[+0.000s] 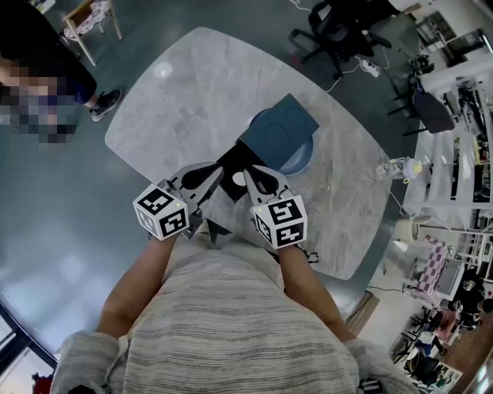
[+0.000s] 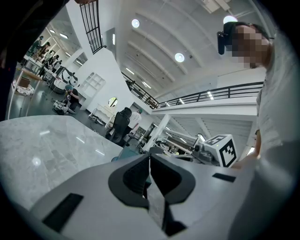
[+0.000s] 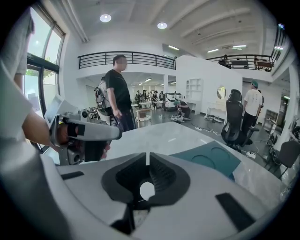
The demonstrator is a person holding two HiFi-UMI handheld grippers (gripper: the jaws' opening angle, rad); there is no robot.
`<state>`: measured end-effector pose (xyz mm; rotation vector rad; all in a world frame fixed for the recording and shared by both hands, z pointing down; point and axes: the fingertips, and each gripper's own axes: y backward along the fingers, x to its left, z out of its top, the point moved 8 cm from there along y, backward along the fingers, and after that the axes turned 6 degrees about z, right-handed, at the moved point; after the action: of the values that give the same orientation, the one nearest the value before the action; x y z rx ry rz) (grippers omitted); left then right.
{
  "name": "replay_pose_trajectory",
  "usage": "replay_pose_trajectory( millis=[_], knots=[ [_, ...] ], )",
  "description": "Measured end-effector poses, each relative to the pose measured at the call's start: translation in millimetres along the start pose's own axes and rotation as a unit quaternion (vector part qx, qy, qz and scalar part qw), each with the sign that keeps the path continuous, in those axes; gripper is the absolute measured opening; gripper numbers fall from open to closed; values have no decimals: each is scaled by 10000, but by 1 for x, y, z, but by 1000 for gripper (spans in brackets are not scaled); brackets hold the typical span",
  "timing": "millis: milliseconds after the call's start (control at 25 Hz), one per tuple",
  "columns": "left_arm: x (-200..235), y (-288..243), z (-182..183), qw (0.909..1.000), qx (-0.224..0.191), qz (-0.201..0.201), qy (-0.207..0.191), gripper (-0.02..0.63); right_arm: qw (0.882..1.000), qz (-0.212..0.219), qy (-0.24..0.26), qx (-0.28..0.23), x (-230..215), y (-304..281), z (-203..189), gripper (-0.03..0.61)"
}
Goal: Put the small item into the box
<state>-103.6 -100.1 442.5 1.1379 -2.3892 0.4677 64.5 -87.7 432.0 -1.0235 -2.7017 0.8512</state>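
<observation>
Box (image 1: 283, 123), dark teal, sits mid-table just ahead of both grippers; small item not identifiable. Only head view shows table (image 1: 177, 100) edges: open marble left and beyond. Right gripper view puts it ahead-right. Left gripper (image 1: 216, 173) and right gripper (image 1: 253, 175): jaws pressed together, nothing seen between.

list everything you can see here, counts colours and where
table: one, grey-white marble, centre
box: one, dark teal, on the table, right of centre
round blue thing: one, under the box's near edge
flat black thing: one, on the table, nearer than the box
small item: one, white and yellow, table's right edge
office chairs: at least two, black, floor beyond the table
wooden chair: one, pale, floor far left
bystander: one, dark clothes, left of table
left gripper: one, grey, jaws together
right gripper: one, grey, jaws together
</observation>
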Motion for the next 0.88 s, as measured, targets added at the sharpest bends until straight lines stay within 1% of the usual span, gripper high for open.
replay_pose_trajectory(
  millis=[360, 880],
  knots=[
    [-3, 0, 0, 10000, -43, -12, -12, 23, 9997, 39, -38, -219, 4, 15, 8, 28],
    [-6, 3, 10, 9999, -165, -46, -5, 23, 9989, 22, -38, -464, 9, 32, 19, 20]
  ],
)
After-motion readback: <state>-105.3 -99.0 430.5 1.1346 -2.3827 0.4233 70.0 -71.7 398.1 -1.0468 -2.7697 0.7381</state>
